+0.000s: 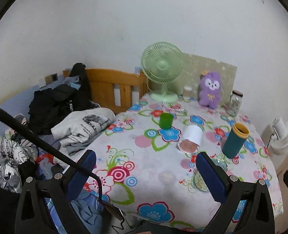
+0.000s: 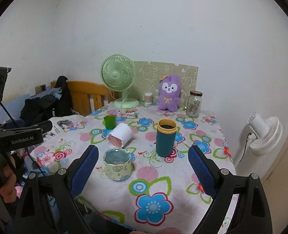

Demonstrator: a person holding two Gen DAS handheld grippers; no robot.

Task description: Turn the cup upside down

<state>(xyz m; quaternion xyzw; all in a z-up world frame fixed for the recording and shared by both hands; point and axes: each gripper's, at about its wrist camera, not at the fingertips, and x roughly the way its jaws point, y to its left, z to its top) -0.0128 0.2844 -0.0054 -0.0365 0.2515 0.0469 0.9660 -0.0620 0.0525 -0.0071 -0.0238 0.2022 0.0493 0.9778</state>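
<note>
Several cups stand on the flowered tablecloth (image 2: 163, 177). A teal cup with a yellow rim (image 2: 165, 137) stands upright, mouth up; it also shows in the left wrist view (image 1: 235, 140). A white cup (image 2: 120, 135) lies on its side (image 1: 190, 138). A small green cup (image 2: 109, 122) stands upright behind it (image 1: 166, 120). A pale patterned cup (image 2: 117, 166) stands bottom up near the front. My right gripper (image 2: 143, 164) is open and empty, with the patterned cup just inside its left finger. My left gripper (image 1: 145, 172) is open and empty above the table's front left.
A green desk fan (image 2: 118, 78), a purple plush toy (image 2: 168, 93), a glass jar (image 2: 194, 103) and a small container (image 2: 148, 97) stand along the back edge. A bed with piled clothes (image 1: 52, 105) lies left. A white floor fan (image 2: 264, 134) stands right.
</note>
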